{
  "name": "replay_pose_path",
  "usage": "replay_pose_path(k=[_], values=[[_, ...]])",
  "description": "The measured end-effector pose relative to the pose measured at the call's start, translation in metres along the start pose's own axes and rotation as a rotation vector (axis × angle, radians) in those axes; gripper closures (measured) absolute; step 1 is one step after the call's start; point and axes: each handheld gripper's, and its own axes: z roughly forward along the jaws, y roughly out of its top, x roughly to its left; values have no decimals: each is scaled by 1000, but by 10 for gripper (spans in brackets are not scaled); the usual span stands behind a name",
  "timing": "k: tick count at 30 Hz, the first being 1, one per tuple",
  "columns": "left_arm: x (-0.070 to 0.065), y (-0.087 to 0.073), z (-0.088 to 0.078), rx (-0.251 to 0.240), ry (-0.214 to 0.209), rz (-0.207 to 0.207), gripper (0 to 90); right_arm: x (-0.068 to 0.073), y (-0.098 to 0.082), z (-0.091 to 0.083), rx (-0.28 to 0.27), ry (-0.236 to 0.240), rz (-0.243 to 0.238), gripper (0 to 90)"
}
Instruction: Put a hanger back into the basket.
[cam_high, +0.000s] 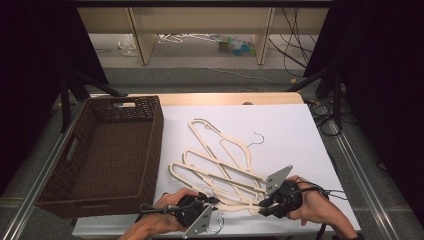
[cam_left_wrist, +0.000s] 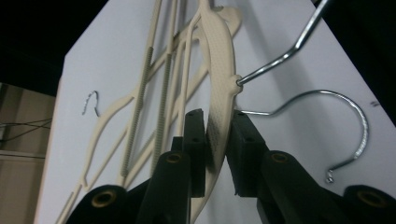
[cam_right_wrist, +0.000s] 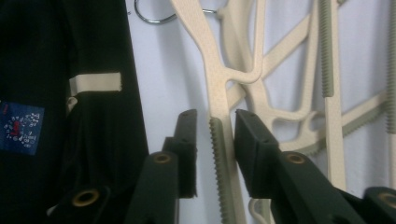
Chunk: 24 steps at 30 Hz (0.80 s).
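Note:
Several cream plastic hangers (cam_high: 220, 155) lie piled on a white board (cam_high: 300, 135). The nearest hanger (cam_high: 237, 205) runs between my two grippers at the front edge. My left gripper (cam_high: 212, 201) is shut on that hanger's (cam_left_wrist: 219, 56) neck just below its metal hook (cam_left_wrist: 355, 116), and both pads (cam_left_wrist: 196, 140) press on it (cam_left_wrist: 218, 135). My right gripper (cam_high: 262, 205) straddles the ribbed arm of the same hanger (cam_right_wrist: 205, 60). Its jaws stand a little apart, with a gap showing between the arm and the left pad (cam_right_wrist: 187, 140) (cam_right_wrist: 215, 126).
A dark woven basket (cam_high: 150, 145) sits left of the board, with nothing in it and its long side against the board's edge. Behind the board a wooden table edge (cam_high: 225, 98) shows. Cables trail on the floor at the right.

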Motion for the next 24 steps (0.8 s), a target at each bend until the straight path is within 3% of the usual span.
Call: replay_pose_path(k=[3, 4, 5, 6, 7, 8, 9, 11, 17, 23, 24], values=[[10, 5, -4, -22, 32, 0, 828, 2, 1, -10, -36, -68, 34, 537], [10, 5, -4, -22, 32, 0, 842, 2, 1, -10, -36, -68, 34, 537], [18, 8, -8, -30, 52, -4, 850, 1, 4, -20, -88, -146, 64, 484], [18, 8, -8, -30, 52, -4, 852, 1, 5, -25, -116, -182, 69, 455], [26, 10, -10, -29, 61, -11, 854, 1, 6, -30, -141, -215, 75, 437], [26, 10, -10, -29, 61, -11, 855, 1, 6, -30, -141, -215, 75, 437], [31, 13, -12, -31, 70, -23, 853, 3, 7, -39, -194, -266, 90, 419], [36, 16, -12, -14, 63, -26, 853, 4, 8, -47, -245, -302, 96, 413], [51, 15, -12, -10, 72, -85, 853, 10, 12, -63, -351, -363, 91, 398], [65, 14, -23, -36, 99, -145, 855, 18, 14, -68, -381, -363, 72, 394], [71, 13, -29, -44, 106, -175, 856, 20, 14, -69, -376, -354, 68, 393]])
